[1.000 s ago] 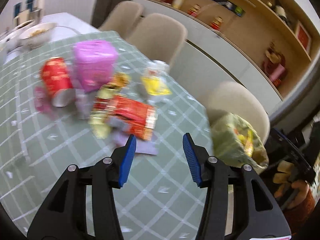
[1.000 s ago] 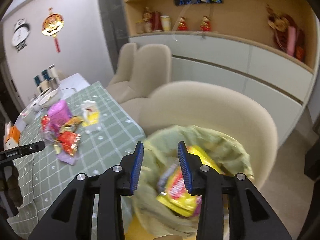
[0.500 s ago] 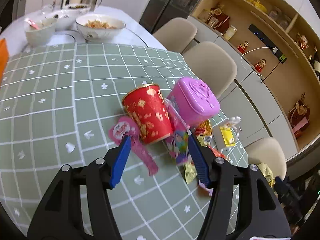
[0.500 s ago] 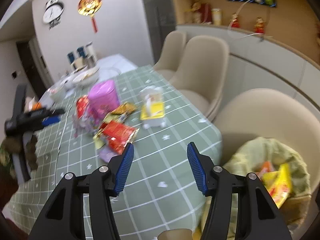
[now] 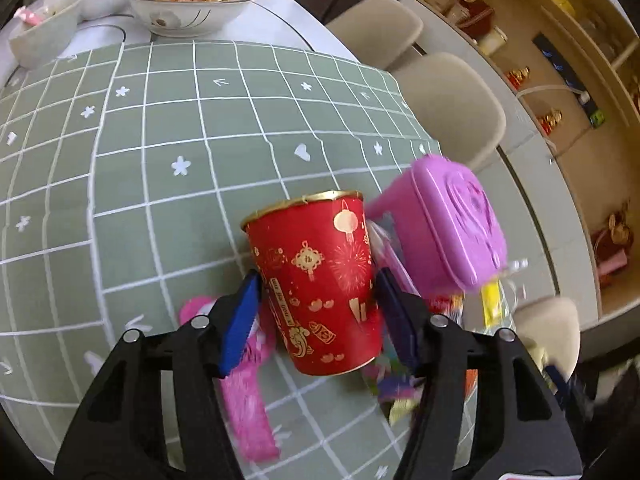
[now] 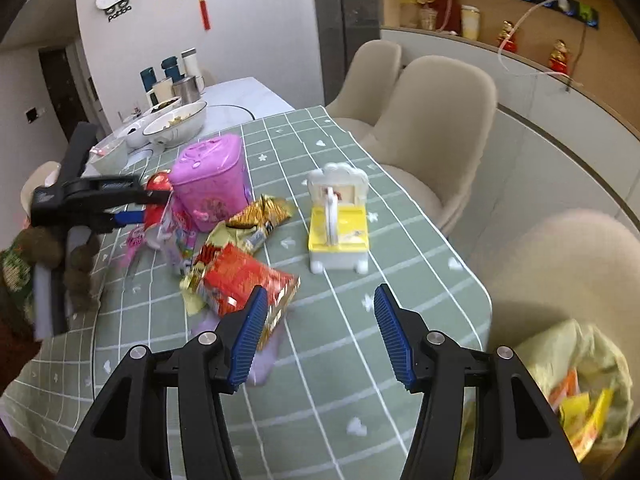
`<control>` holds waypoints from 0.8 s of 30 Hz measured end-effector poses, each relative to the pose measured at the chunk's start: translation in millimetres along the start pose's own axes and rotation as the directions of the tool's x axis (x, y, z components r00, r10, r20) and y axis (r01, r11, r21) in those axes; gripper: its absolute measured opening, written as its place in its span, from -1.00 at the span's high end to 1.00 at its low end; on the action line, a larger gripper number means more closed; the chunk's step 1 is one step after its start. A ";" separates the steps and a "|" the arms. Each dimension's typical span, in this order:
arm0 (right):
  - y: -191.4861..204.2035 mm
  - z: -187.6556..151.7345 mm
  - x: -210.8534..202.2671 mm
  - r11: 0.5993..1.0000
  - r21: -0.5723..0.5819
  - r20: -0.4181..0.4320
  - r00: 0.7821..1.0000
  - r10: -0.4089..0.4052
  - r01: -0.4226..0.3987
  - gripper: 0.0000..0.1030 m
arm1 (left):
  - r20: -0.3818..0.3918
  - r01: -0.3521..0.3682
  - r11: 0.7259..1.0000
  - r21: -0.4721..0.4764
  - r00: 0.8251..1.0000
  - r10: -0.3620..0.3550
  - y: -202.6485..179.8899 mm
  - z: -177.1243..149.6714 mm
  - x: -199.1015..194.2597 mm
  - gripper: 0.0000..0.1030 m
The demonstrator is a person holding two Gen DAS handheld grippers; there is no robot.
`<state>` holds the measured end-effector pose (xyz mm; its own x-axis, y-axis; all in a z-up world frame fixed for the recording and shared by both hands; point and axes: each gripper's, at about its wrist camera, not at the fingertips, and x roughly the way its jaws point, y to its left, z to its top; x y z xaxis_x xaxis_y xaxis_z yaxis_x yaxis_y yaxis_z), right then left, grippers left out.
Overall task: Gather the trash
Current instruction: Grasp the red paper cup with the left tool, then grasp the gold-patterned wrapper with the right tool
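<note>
Left gripper [image 5: 316,300]: the red paper cup [image 5: 320,280] is straddled by the blue pads, one at each side of the cup wall; the jaws have just been closing slightly with the cup between them; whether the pads press on the cup cannot be told.
Right gripper [image 6: 320,332]: released and spread wide, with nothing between the pads; the jaws are held above the green checked tablecloth [image 6: 340,360].
Red paper cup: placed on the tablecloth with its gold-rimmed end turned away from the left wrist camera, tilted; a pink wrapper [image 5: 244,380] is seen beside and partly under it.
Purple plastic box [image 5: 452,224]: located just beside the cup, on its right in the left wrist view.
Snack wrappers: a red packet [image 6: 240,280] and a gold packet [image 6: 260,216] are piled near the table edge, just ahead of the right gripper's left pad.
Yellow-and-white toy chair [image 6: 340,220]: set upright on the cloth, apart from the pile.
Trash bag [image 6: 580,384]: positioned below the table edge beside a beige chair [image 6: 560,268], with yellow and orange wrappers inside.
</note>
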<state>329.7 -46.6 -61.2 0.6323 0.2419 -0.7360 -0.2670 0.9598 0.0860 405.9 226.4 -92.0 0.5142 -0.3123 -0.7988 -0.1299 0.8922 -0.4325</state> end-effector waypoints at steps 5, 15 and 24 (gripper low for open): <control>-3.3 26.9 31.5 1.000 0.003 0.018 1.000 0.012 -0.012 -0.02 | -0.029 0.057 0.997 0.057 0.998 -0.055 -2.5 -30.3 -31.5 -0.06; 39.6 40.5 50.8 0.988 -0.027 0.006 0.988 0.153 -0.153 -0.02 | -0.076 0.099 0.993 0.064 0.993 -0.094 7.2 -86.9 -72.1 -0.07; 50.1 39.5 110.0 0.990 0.105 -0.062 0.993 0.100 -0.093 0.06 | -0.040 0.086 0.993 0.086 0.996 -0.083 7.4 -91.7 -84.9 -0.08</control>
<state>414.6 33.7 -111.4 0.5561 0.3271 -0.7640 -0.2468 0.9428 0.2241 283.5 229.5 -65.7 0.4892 -0.3981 -0.7760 -0.0115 0.8867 -0.4621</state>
